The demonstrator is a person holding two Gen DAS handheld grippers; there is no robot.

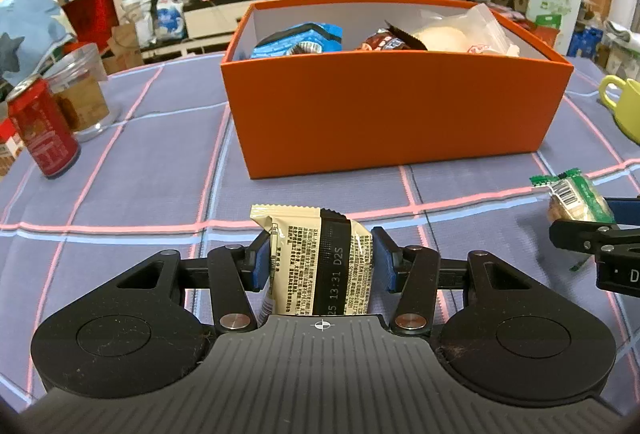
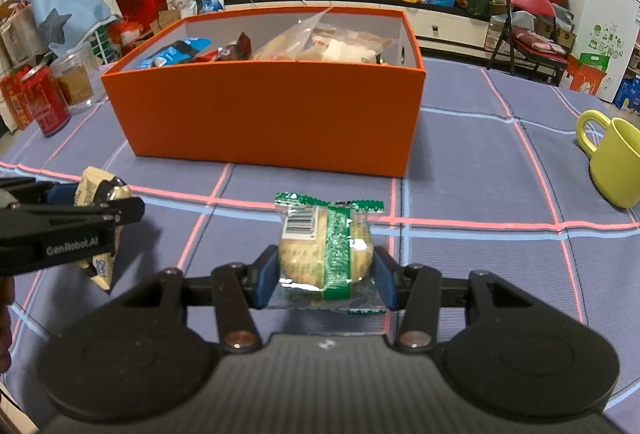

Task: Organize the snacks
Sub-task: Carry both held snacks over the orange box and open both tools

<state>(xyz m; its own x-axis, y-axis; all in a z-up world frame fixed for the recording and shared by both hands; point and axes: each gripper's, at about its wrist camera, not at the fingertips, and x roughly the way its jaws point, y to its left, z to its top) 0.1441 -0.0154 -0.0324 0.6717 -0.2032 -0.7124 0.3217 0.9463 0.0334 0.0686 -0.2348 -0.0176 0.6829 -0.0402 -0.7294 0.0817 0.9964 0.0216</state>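
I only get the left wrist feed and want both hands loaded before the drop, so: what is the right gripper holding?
Observer: The right gripper is shut on a green-wrapped pastry.
Operator: Is it squarely gripped?
Observer: Yes, one of the blue fingers presses each side of the round cake.
Operator: Anything at the right end of the orange box?
Observer: Inside the orange box, clear bags of bread fill that end.
Operator: Where does the yellow mug's handle face?
Observer: The yellow mug has its handle turned toward the box.
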